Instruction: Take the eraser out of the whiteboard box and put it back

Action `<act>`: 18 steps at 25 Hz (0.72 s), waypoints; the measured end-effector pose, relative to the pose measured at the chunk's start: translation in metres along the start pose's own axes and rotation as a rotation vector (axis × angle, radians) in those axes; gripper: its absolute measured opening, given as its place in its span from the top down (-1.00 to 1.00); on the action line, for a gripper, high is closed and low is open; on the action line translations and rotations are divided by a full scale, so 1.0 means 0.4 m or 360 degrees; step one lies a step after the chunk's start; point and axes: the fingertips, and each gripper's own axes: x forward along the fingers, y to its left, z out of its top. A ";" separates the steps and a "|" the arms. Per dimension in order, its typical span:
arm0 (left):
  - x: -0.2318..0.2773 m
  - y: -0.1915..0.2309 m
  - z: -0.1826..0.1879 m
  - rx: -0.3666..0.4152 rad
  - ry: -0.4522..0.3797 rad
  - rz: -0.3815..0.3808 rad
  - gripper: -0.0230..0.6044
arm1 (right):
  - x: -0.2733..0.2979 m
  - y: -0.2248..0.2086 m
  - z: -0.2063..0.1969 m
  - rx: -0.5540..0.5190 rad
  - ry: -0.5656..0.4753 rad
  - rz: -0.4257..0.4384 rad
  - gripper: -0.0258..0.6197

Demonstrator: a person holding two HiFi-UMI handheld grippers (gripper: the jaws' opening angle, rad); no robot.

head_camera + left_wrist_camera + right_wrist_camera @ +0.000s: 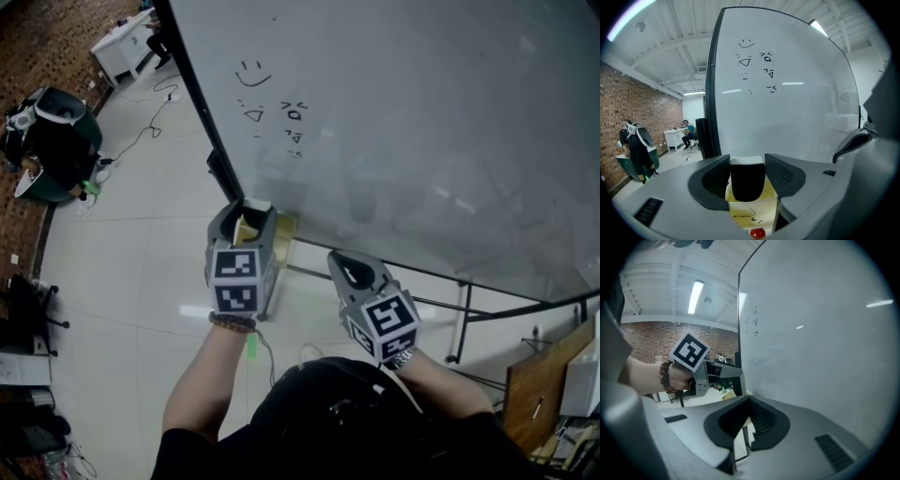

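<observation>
In the left gripper view my left gripper [746, 159] is shut on the eraser [747, 183], a black block with a white top, upright between the two pads. It hangs just above the open yellow box [752, 216], which is fixed to the lower left edge of the whiteboard [787, 103]. A small red round thing [757, 232] lies in the box. The head view shows the left gripper [246, 211] at the board's bottom corner, beside the box [283, 228]. My right gripper [349, 267] is shut and empty, held close to the board [820, 333] to the right of the left one.
Black doodles [272, 108] mark the board's upper left. The board's metal stand [469, 309] runs below it. A green and black machine [56, 141] and cables [141, 131] sit on the tiled floor at the left. A person [687, 133] sits at a white desk by the brick wall.
</observation>
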 end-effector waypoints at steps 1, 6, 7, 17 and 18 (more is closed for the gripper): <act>-0.005 -0.001 0.006 0.0003 -0.0008 0.0003 0.22 | -0.003 0.001 0.000 0.0005 -0.0007 0.0000 0.87; -0.030 -0.004 0.026 0.0017 -0.0042 0.0015 0.22 | -0.017 0.010 0.008 -0.0008 -0.0019 0.0003 0.87; -0.034 -0.004 0.028 0.0017 -0.0048 0.0017 0.22 | -0.019 0.012 0.009 -0.0012 -0.0025 0.0004 0.87; -0.075 -0.006 0.050 0.0021 -0.0091 0.0045 0.22 | -0.041 0.029 0.016 -0.0026 -0.0043 0.0022 0.87; -0.079 -0.007 0.053 0.0020 -0.0094 0.0049 0.22 | -0.043 0.030 0.016 -0.0027 -0.0044 0.0026 0.87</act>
